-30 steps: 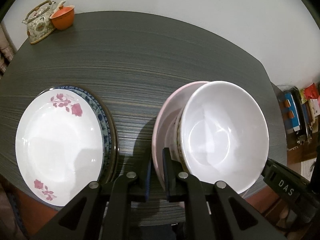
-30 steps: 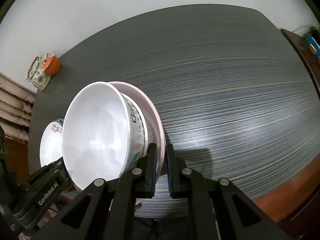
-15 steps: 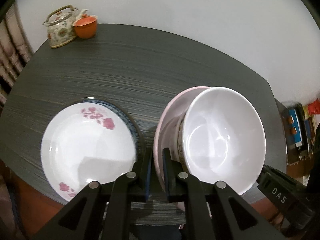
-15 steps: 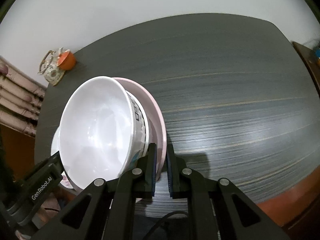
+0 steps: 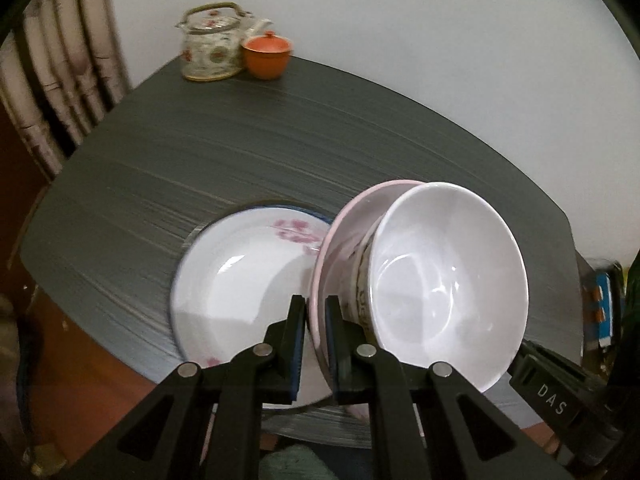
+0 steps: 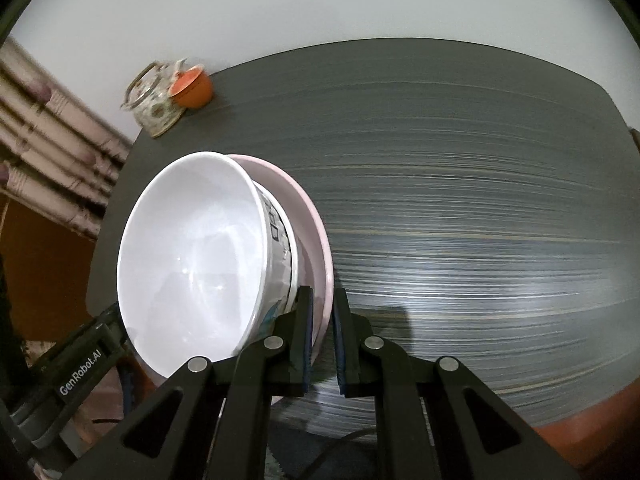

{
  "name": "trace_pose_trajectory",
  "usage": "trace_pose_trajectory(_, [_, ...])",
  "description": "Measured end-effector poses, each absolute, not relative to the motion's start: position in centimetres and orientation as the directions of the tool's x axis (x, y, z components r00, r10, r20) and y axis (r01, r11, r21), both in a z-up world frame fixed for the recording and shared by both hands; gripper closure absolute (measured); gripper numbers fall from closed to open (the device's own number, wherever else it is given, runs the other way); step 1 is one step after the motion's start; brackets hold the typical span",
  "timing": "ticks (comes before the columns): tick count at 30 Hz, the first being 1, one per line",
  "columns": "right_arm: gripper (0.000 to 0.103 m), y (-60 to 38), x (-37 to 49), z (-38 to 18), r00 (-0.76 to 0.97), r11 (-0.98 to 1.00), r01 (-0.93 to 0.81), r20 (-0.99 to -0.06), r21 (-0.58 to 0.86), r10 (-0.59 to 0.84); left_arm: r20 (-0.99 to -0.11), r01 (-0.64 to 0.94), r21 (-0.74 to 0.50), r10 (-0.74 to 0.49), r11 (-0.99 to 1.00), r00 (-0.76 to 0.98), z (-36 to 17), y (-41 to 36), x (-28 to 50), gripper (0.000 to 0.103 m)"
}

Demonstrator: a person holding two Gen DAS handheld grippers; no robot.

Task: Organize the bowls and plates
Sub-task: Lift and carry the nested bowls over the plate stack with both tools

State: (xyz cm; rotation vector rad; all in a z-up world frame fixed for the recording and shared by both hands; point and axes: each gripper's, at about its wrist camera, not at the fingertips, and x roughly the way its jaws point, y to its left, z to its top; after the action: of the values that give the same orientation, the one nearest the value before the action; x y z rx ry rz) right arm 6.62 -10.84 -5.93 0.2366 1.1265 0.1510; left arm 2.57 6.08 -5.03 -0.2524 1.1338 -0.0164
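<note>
At centre frame, a round pale pink plate (image 5: 340, 236) carrying a white ceramic bowl (image 5: 444, 280) was clamped at opposite rims by the left gripper (image 5: 316, 322) and right gripper (image 6: 322, 312).

white bowl (image 5: 448, 280): glossy glazed | pink plate (image 6: 316, 240): glossy | table (image 6: 460, 200): matt streaked woodgrain | teapot (image 5: 208, 48): glazed

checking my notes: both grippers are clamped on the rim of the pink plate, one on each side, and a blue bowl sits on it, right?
Not quite. The bowl on the pink plate is white, as the left wrist view shows. The rest holds: the left gripper and the right gripper are clamped on the plate's rim, on opposite sides.
</note>
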Motion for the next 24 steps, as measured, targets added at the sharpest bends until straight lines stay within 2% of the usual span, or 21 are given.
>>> trace_pose_trajectory(24, [0.092,-3.3,8.4,-7.1,0.356,0.968,-0.134,-0.902,0.212,0.247,-0.916,-0.268,-0.2,-0.083,0.943,0.392,-5.9,11.6,0.8,0.095])
